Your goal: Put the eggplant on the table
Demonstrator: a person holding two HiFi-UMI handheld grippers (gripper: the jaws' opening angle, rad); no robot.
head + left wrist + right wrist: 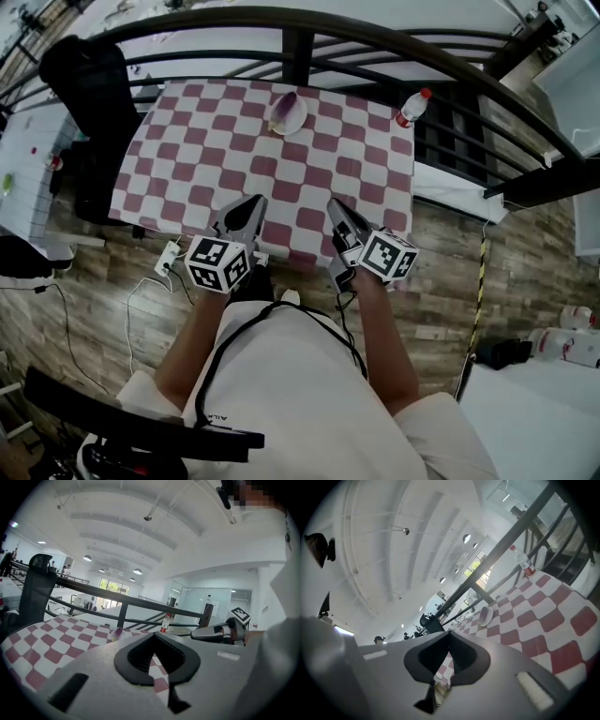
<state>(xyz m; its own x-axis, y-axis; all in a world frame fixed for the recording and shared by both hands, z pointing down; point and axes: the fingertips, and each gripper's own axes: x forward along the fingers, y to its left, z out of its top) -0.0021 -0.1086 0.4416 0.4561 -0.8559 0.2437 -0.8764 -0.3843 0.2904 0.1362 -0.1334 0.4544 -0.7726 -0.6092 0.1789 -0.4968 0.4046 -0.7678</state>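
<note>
Nearest in, both claws hover over the table's (169,202) close edge. The left claw (251,204) has its jaws together, nothing between them. The right claw (335,208) is the same, tips pressed closed and empty. Both point ahead across the checks.

Far across, well apart from either claw, the eggplant (284,106) sits on a plate (298,122) by the far edge, in front of the railing (298,52). Its long axis looks to run roughly near-to-far, a touch slanted. It lies ahead between the two claws, if anything slightly nearer the left. A bottle (412,107) lies off at the far right corner.
</note>
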